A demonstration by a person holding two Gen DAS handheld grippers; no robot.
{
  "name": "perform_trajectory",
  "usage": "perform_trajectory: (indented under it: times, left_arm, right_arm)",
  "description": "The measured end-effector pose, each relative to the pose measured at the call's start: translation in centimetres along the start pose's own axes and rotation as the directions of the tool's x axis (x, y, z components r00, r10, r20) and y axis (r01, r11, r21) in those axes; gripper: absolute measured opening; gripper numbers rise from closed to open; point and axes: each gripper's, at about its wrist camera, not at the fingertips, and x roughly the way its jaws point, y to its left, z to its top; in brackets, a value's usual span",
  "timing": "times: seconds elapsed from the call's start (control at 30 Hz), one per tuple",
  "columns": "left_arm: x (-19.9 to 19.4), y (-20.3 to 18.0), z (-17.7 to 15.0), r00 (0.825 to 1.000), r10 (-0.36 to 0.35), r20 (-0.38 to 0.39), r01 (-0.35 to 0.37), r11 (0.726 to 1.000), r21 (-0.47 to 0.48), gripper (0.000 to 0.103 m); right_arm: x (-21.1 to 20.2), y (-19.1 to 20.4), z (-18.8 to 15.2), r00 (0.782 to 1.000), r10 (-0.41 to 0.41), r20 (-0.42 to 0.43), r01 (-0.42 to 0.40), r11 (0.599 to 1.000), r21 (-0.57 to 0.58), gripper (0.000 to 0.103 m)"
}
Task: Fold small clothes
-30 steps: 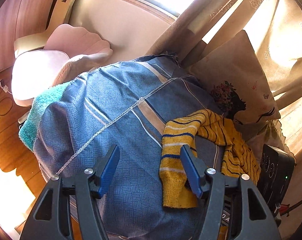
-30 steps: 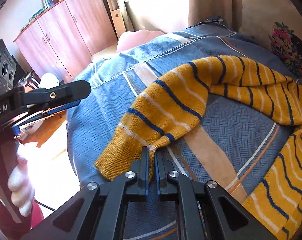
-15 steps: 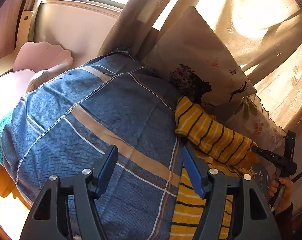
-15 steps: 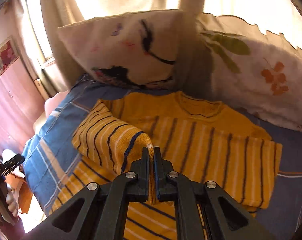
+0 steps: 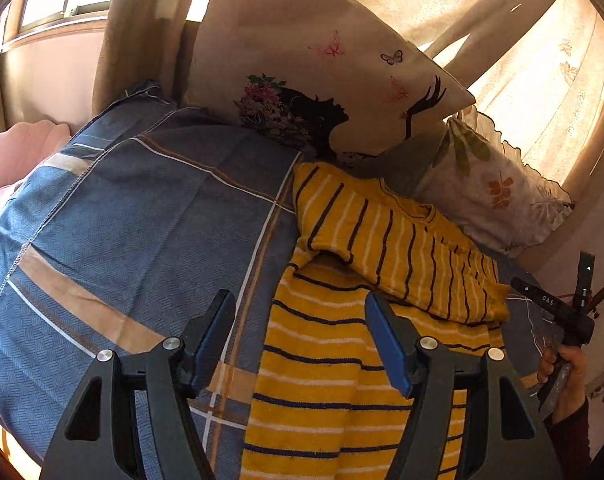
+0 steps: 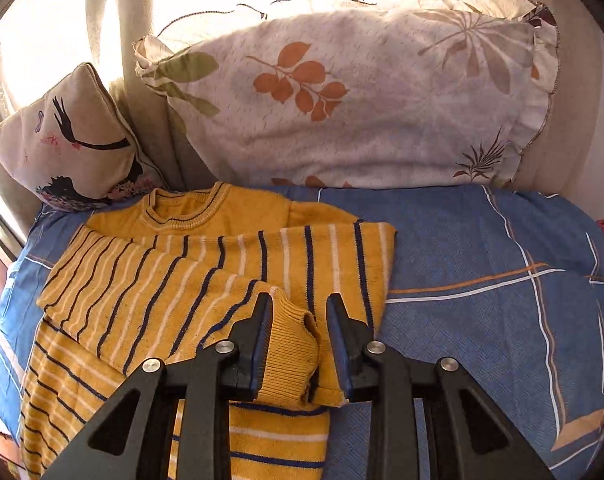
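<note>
A small yellow sweater (image 6: pixel 206 272) with navy and white stripes lies on the blue checked bedspread (image 6: pixel 481 264). One sleeve is folded across its chest, and the cuff (image 6: pixel 290 344) lies between the fingers of my right gripper (image 6: pixel 298 312), which is open. In the left wrist view the sweater (image 5: pixel 361 320) lies to the right, with the folded sleeve across it. My left gripper (image 5: pixel 300 316) is open and empty, hovering over the sweater's left edge and the bedspread (image 5: pixel 142 220).
A leaf-print pillow (image 6: pixel 361 100) and a beige cushion with a woman's silhouette (image 5: pixel 321 80) lean against the curtains at the bed's head. A pink chair (image 5: pixel 18 152) stands beyond the bed's left side. The right gripper's handle and hand (image 5: pixel 561 344) show at the right edge.
My right gripper carried the sleeve across the sweater's chest, laid it down and opened, letting the cuff go. My left gripper swung right toward the sweater, still open.
</note>
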Motion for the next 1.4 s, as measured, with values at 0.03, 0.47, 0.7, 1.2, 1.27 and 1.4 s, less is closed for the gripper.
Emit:
perform_trajectory:
  times: [0.03,0.47,0.7,1.2,1.27,1.4]
  left_arm:
    - [0.9,-0.4,0.4,1.0,0.002,-0.015,-0.002,1.0,0.006,0.066]
    - [15.3,-3.3,4.1,0.977,0.084,-0.195,-0.075,0.996,0.052,0.066]
    - [14.7,-2.7,4.5,0.978,0.077,-0.194,-0.07,0.997,0.042,0.066]
    - [4.6,3.3,-2.6,0.973,-0.071,-0.218,0.046,0.992,-0.119,0.066]
    - [3.6,3.0,-3.8,0.965,-0.116,-0.234,0.09,0.989,-0.117,0.066]
    - [2.2,2.1,-6.4,0.94,-0.241,-0.243,0.207,0.965,-0.159,0.066]
  right_arm:
    - [-0.3,-0.2,-0.3,1.0,0.014,0.007,-0.014,1.0,0.006,0.03]
    - [5.8,0.2,-2.5,0.972,0.215,-0.097,-0.199,0.968,0.151,0.036]
    - [6.0,1.0,-2.8,0.947,0.319,-0.048,-0.311,0.942,0.123,0.081]
    - [-3.5,-0.5,-11.2,0.972,0.213,-0.101,-0.197,0.969,0.152,0.074]
    - [-3.8,-1.1,-13.3,0.946,0.299,-0.123,-0.27,0.94,0.207,0.072]
    - [-5.3,-0.2,-16.2,0.875,0.472,-0.106,-0.431,0.86,0.273,0.071]
